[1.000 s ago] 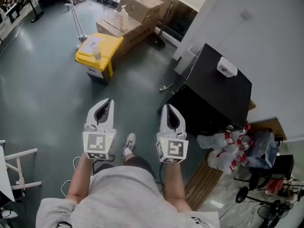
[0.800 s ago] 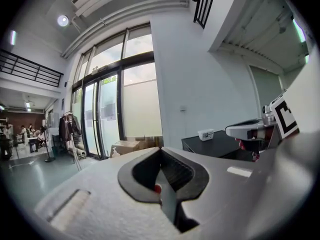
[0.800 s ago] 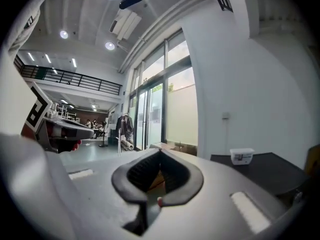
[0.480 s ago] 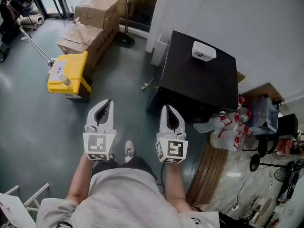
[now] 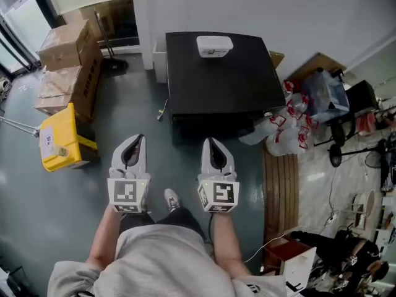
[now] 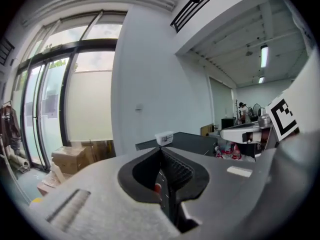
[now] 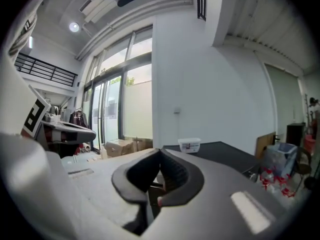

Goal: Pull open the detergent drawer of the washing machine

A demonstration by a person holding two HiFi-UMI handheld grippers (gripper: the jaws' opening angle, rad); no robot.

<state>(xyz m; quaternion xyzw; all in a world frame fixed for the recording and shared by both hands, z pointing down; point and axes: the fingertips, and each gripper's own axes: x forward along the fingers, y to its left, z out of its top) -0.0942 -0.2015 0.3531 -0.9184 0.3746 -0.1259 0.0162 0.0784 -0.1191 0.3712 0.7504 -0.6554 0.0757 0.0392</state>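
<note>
left gripper (image 6: 160, 150), jaws together, faces a white box (image 6: 164, 138) on black machine (image 6: 197, 143).

**A:** Floor (image 5: 37, 228), grey-blue. What stands on it?

**B:** One black washing machine (image 5: 216, 79), far edge, back to the wall (image 5: 260, 5). Cardboard boxes (image 5: 65, 42), stacked at the far left. One yellow bin (image 5: 57, 142), just in front of the boxes.

**A:** Right side?

**B:** White-and-red plastic bags (image 5: 286, 132), touching the machine. One slatted wooden board (image 5: 281, 187), lying flat below them.
</note>
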